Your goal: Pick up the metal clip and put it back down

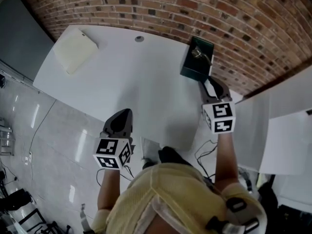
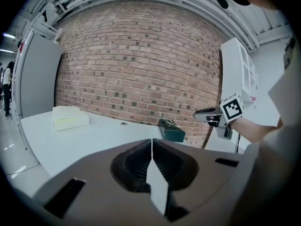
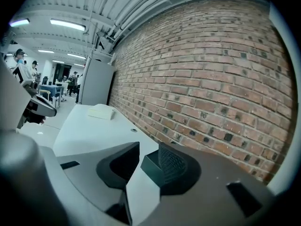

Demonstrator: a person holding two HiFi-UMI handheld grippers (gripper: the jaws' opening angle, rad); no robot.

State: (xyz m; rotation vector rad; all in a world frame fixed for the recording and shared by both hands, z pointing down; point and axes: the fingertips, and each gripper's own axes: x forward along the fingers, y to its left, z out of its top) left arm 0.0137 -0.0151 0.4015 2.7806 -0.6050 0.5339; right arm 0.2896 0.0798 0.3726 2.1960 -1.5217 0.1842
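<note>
The metal clip (image 1: pixel 197 52) sits on top of a dark green box (image 1: pixel 195 67) at the far right of the white table (image 1: pixel 122 82), close to the brick wall (image 1: pixel 219 13). The right gripper (image 1: pixel 211 84) is plainly the nearer one. Its tips are just short of the box's near end, and in the head view the clip lies at about 11 o'clock from them, a little beyond and a touch left. Its jaws stand wide apart with nothing between them; through the gap its own view shows only bare table and wall.

The left gripper (image 1: pixel 124 115) hangs well away, by the table's near edge, with its jaws pressed together on nothing. The clip is off at roughly 1 to 2 o'clock from it. My guess is that the pick falls to the right hand, which would need to swing slightly left and reach forward over the box top.

The clip's long axis is hard to call. It is small and glinting, and a thin wire part seems to trail toward 4 o'clock, but I wouldn't swear to it. The right gripper view shows neither clip nor box. The left gripper view gives the box with the clip as only a tiny glint on top. A cream pad (image 1: pixel 75 50) lies at the table's far left, well apart from all this.
</note>
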